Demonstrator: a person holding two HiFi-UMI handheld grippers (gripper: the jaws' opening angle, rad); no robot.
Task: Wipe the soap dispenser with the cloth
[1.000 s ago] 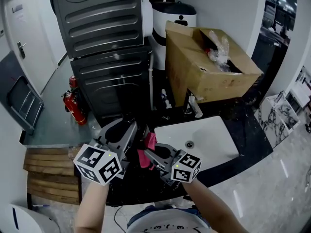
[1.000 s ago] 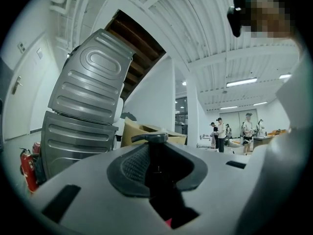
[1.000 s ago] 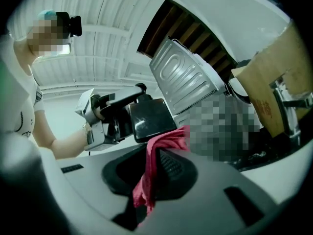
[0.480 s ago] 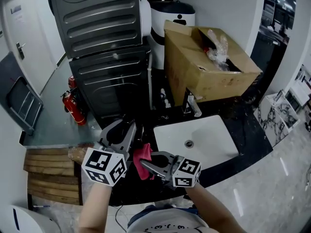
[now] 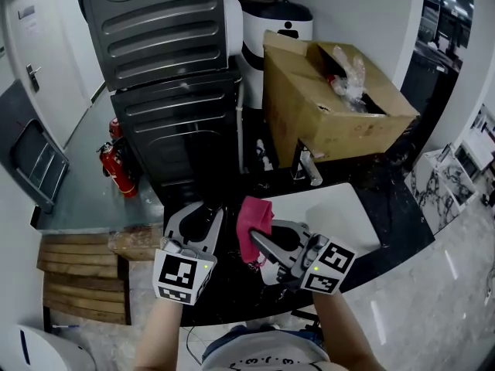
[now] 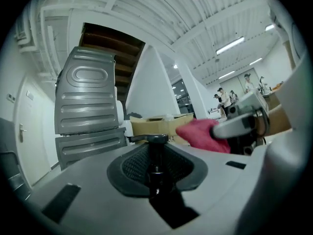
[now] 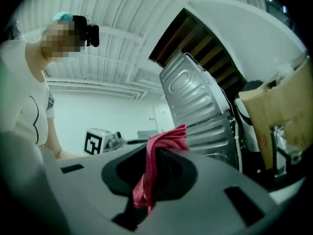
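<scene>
Right hand-held gripper (image 5: 259,247) (pointing roughly level) pinches the cloth (image 5: 254,216).

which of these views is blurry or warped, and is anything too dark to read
Head view: fisheye bends the walls, and the black counter swallows detail. Left gripper view: the pink fabric cloth is smeared soft, corners vignetted black, the black pump-top soap dispenser fairly sharp. Right gripper view: pale background washed out, cloth crisp.
</scene>
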